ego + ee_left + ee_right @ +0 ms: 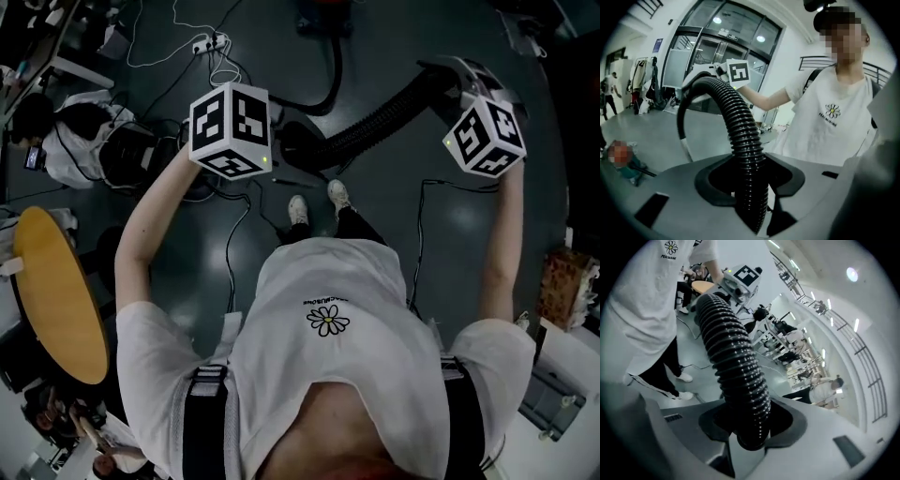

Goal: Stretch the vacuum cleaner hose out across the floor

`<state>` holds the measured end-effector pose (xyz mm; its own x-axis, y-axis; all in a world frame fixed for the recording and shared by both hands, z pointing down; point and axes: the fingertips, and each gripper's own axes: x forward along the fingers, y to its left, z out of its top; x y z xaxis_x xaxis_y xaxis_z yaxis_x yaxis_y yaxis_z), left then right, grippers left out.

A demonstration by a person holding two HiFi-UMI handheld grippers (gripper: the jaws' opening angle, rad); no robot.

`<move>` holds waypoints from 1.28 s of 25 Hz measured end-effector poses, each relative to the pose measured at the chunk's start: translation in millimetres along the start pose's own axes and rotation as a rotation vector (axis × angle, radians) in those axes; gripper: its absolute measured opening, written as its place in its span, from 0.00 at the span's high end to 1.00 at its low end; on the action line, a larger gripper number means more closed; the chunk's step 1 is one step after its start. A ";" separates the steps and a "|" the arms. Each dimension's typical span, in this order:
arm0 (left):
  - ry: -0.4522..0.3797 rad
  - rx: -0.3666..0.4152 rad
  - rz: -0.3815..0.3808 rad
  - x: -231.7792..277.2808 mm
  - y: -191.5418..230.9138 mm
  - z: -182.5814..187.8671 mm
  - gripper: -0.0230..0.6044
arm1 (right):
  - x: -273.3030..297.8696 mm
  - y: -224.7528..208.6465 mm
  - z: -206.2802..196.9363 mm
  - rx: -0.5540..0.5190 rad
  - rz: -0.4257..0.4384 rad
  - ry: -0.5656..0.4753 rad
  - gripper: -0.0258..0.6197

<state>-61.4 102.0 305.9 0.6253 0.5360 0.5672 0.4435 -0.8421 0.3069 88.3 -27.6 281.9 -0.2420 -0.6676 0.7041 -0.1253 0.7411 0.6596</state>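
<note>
A thick black ribbed vacuum hose (375,127) hangs above the floor between my two grippers. The left gripper (752,206) is shut on one end of this stretch, and the hose (740,136) arcs up from its jaws towards the other gripper's marker cube (738,72). The right gripper (750,437) is shut on the hose (736,371) too, with the ribs filling its jaw gap. In the head view the left marker cube (230,129) and the right marker cube (485,136) hide the fingertips. A thinner smooth black tube (333,80) curves towards the vacuum cleaner (323,14) at the top edge.
A round wooden table (56,300) stands at the left. A person (80,141) sits on the floor at upper left. Cables (230,244) and a power strip (208,42) lie on the dark floor. A box (567,286) sits at the right. My shoes (319,202) are below the hose.
</note>
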 end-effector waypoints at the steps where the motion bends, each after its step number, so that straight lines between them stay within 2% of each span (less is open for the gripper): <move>1: -0.034 0.000 -0.037 3.6 -20.5 5.5 0.68 | -9.3 -8.4 16.9 -0.011 -0.083 -0.029 0.74; 4: -0.112 0.054 -0.159 24.0 -89.8 24.9 0.68 | -51.6 -27.4 79.7 -0.062 -0.342 -0.145 0.74; 5: -0.166 0.075 -0.209 32.2 -117.9 35.6 0.68 | -70.0 -29.8 103.5 -0.080 -0.425 -0.196 0.74; 6: -0.252 0.083 -0.263 40.1 -148.3 50.7 0.68 | -90.7 -29.2 126.3 -0.090 -0.506 -0.256 0.74; 8: -0.485 0.055 -0.352 58.0 -208.1 90.1 0.72 | -135.8 -17.9 163.0 -0.059 -0.654 -0.404 0.74; 9: -0.583 0.035 -0.355 71.7 -232.5 108.5 0.72 | -155.7 -6.2 175.5 -0.022 -0.708 -0.479 0.74; 10: -0.652 0.020 -0.326 89.8 -252.8 122.9 0.72 | -170.3 10.5 184.2 0.023 -0.736 -0.536 0.74; 12: -0.719 -0.014 -0.251 132.6 -287.1 136.8 0.72 | -185.6 57.0 193.0 0.125 -0.712 -0.599 0.74; 16: -0.739 -0.150 -0.182 198.4 -355.3 127.3 0.72 | -188.8 175.8 194.0 0.349 -0.500 -0.607 0.74; 18: -0.750 -0.226 -0.169 217.3 -388.2 117.6 0.72 | -187.1 237.1 192.5 0.451 -0.374 -0.587 0.74; 20: -0.742 -0.267 -0.168 233.2 -413.3 110.4 0.72 | -185.4 293.9 191.2 0.538 -0.261 -0.558 0.74; 23: -0.754 -0.323 -0.193 249.4 -445.2 95.0 0.72 | -182.4 359.0 189.8 0.627 -0.148 -0.493 0.74; 26: -0.773 -0.355 -0.223 243.8 -463.0 70.8 0.73 | -177.5 393.0 196.6 0.685 -0.128 -0.423 0.74; 28: -0.738 -0.336 -0.208 256.5 -482.1 54.7 0.73 | -187.5 408.0 197.7 0.678 -0.165 -0.361 0.74; 30: -0.694 -0.286 -0.135 280.6 -507.7 43.0 0.73 | -219.4 411.9 204.3 0.570 -0.268 -0.331 0.74; 32: -0.697 -0.242 -0.029 293.2 -522.9 33.5 0.73 | -254.5 405.8 214.6 0.425 -0.394 -0.311 0.74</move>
<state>-88.4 701.5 286.2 0.9140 0.4041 -0.0363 0.3625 -0.7731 0.5205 -107.5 458.3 313.9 -0.3594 -0.8902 0.2800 -0.6152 0.4516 0.6462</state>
